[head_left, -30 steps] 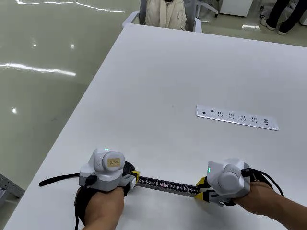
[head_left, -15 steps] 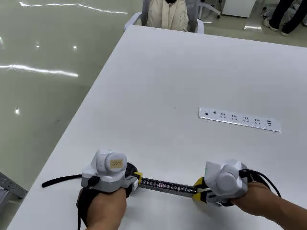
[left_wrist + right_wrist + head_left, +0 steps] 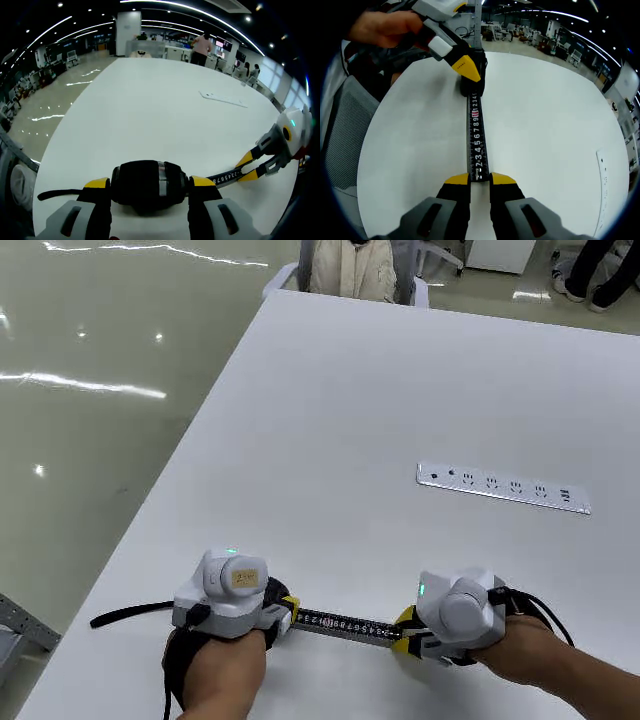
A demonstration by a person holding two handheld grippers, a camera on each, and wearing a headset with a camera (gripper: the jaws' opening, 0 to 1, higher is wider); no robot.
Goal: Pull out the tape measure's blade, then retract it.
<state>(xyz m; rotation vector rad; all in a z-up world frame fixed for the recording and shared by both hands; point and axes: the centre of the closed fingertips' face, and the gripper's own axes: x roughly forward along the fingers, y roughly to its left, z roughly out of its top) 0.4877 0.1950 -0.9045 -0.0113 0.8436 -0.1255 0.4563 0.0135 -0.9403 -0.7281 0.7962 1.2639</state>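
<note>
The black tape measure case (image 3: 149, 183) sits clamped between the yellow-tipped jaws of my left gripper (image 3: 277, 610) at the table's near edge. Its dark blade (image 3: 345, 625) with white and red numbers runs right from the case (image 3: 470, 75) to my right gripper (image 3: 403, 631). In the right gripper view the blade (image 3: 476, 137) stretches straight ahead, and the right gripper (image 3: 480, 177) is shut on its end. The right gripper (image 3: 250, 167) also appears in the left gripper view, pinching the blade's (image 3: 226, 176) tip. A black strap (image 3: 125, 614) trails left from the case.
A white power strip (image 3: 503, 487) lies flat on the white table (image 3: 400, 400) to the right, well beyond the grippers. A person sits in a chair (image 3: 350, 265) at the far end. The table's left edge drops to a shiny floor (image 3: 90, 360).
The right gripper has moved left toward the case, so the exposed blade is shorter than before. The left gripper holds its place.
</note>
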